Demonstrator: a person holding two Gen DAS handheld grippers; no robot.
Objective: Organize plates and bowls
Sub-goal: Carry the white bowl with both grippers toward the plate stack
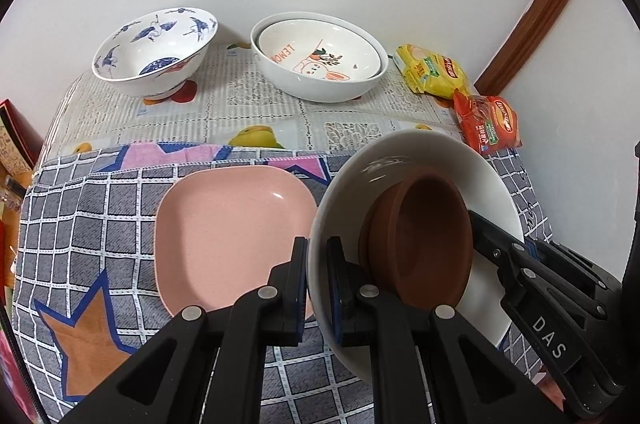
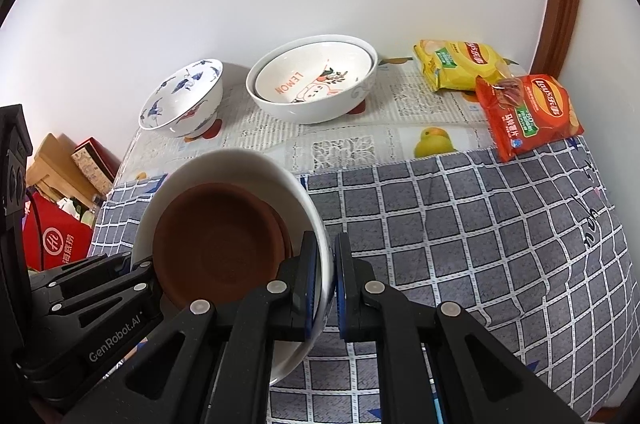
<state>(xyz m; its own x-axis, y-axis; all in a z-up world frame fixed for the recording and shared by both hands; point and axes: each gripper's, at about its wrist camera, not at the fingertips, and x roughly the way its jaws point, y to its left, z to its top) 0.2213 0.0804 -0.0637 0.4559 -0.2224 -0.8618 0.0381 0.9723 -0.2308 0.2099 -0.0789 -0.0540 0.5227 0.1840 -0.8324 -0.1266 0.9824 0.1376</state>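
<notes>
- Left wrist view is showing your left hand-held gripper (image 1: pixel 317 288) pinching the left rim of the white bowl (image 1: pixel 492 191), one finger outside the wall and one inside — clamped on it.
- Right wrist view is showing your right hand-held gripper (image 2: pixel 327 288) clamping the opposite rim of the same white bowl (image 2: pixel 248 159) in the same way, so the bowl is sitting between your two grippers, seemingly lifted over the checked cloth (image 2: pixel 460 236) on the table.
- You are carrying a brown bowl (image 1: pixel 424 244) loose inside the white one, and the white bowl is tilting; if it tips further, the brown one could be sliding out.
- You are gripping a smooth, glazed rim at two thin spots — if your hands are drifting apart or twisting unevenly, one side could be slipping free.
- You are working just beside the pink plate (image 1: pixel 236 236); lowering carelessly could be knocking its edge.
</notes>
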